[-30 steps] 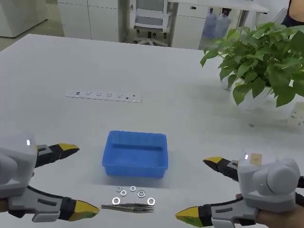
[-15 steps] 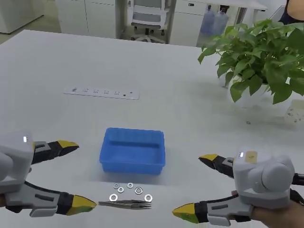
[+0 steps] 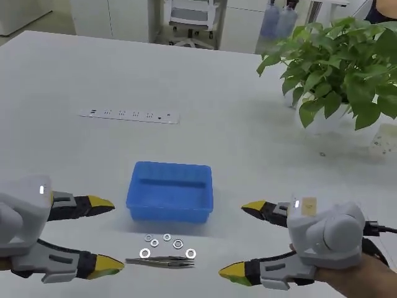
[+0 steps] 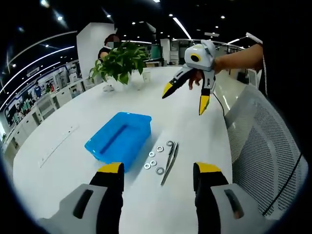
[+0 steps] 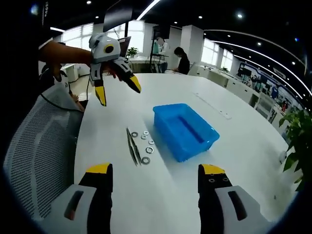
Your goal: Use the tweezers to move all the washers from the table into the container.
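Six washers (image 3: 190, 253) lay loose on the white table (image 3: 248, 143), between the two pairs of yellow-tipped fingers and well apart from either. The tweezers (image 3: 162, 262) lay flat just beside the washers, on the side nearer the person. The left gripper (image 3: 113, 234) hovered with its fingers spread wide and empty, and the right gripper (image 3: 234, 239) faced it, its fingers equally parted and gripping nothing. The blue container (image 3: 167, 214) sat just beyond the washers, a little ahead of both sets of fingertips. A power strip (image 3: 129, 115) and a potted plant (image 3: 338, 68) stood farther off.
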{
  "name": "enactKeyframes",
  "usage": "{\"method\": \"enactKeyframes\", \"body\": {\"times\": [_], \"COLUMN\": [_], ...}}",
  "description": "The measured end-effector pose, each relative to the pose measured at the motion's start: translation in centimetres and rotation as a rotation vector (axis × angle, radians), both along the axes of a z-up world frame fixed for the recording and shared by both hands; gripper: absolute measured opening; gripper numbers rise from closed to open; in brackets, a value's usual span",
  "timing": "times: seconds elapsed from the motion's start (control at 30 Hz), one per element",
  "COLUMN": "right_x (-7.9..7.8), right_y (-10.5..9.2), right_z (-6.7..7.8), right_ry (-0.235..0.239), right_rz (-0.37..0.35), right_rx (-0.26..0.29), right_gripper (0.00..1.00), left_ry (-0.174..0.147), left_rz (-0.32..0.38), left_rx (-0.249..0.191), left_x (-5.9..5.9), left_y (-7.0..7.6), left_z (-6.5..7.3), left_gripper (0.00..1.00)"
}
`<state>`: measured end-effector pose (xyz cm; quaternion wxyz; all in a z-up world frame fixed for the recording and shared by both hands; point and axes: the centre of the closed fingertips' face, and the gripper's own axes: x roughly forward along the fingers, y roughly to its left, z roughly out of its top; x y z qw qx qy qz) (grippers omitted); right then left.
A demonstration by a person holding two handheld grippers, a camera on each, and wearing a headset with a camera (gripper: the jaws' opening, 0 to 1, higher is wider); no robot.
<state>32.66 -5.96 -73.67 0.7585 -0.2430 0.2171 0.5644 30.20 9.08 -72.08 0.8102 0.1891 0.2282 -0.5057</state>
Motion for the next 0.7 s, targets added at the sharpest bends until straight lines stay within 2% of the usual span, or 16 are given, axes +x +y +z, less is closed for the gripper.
{"method": "enactKeyframes", "body": {"times": [0.17, 0.3, 0.4, 0.53, 0.7], "right_x": [-0.5, -0.8, -1.0, -1.2, -1.6], "right_y": [0.6, 1.1, 1.7, 2.4, 3.4], "right_z": [-1.1, -1.8, -2.4, -2.9, -3.7], "right_ry": [-0.005, -0.003, 0.002, 0.005, 0.013], "right_rz": [0.062, 0.102, 0.133, 0.166, 0.216], "right_rx": [-0.044, -0.063, -0.075, -0.088, -0.109], "right_gripper": [0.64, 0.59, 0.56, 0.50, 0.43], "left_ry": [0.018, 0.026, 0.033, 0.046, 0.062], "left_rz": [-0.028, -0.053, -0.082, -0.105, -0.130], "left_rx": [0.022, 0.047, 0.082, 0.098, 0.131], "left_x": [-0.2, -0.2, -0.4, -0.4, -0.1], "left_y": [-0.2, -0.3, -0.4, -0.5, -0.4], "left_z": [-0.9, -1.7, -2.5, -3.2, -4.2], "left_gripper": [0.53, 0.46, 0.39, 0.31, 0.26]}}
